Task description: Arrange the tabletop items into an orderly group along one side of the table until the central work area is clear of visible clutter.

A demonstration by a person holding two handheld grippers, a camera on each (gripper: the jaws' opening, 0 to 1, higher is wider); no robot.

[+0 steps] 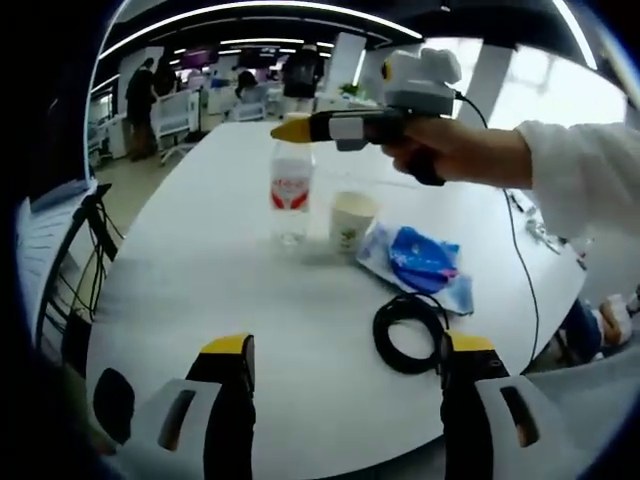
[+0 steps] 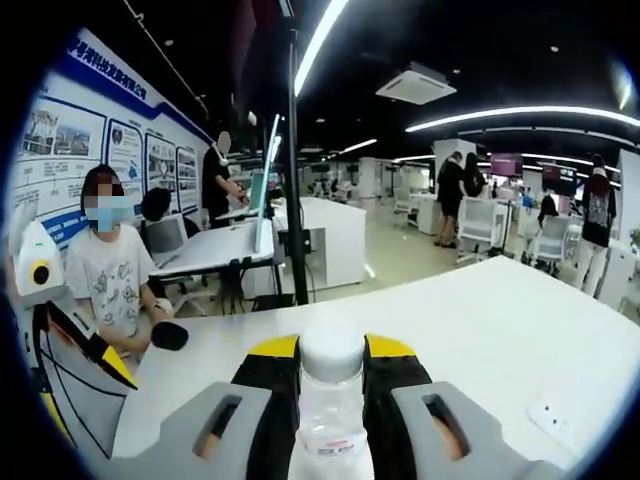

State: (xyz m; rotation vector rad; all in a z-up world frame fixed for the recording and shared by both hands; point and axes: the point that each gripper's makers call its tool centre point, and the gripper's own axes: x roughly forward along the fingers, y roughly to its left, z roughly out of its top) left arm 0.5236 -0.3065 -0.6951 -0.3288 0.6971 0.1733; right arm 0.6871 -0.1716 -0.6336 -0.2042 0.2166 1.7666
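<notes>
A clear water bottle point(image 1: 291, 195) with a red label and white cap stands on the white table point(image 1: 200, 270). My right gripper point(image 1: 290, 130), held by a hand point(image 1: 455, 150), reaches in from the right at the bottle's top. In the right gripper view its yellow-tipped jaws press both sides of the bottle point(image 2: 330, 405) just under the cap, so the right gripper point(image 2: 332, 352) is shut on it. Beside the bottle are a paper cup point(image 1: 351, 220), a blue packet point(image 1: 415, 258) and a coiled black cable point(image 1: 408, 333). My left gripper point(image 1: 348, 350) hangs open over the near table.
A thin black wire point(image 1: 522, 260) runs along the table's right edge. A small white item point(image 2: 555, 420) lies on the table. A person point(image 2: 110, 275) sits at the table's side; others stand among desks and chairs point(image 2: 480, 220) farther back.
</notes>
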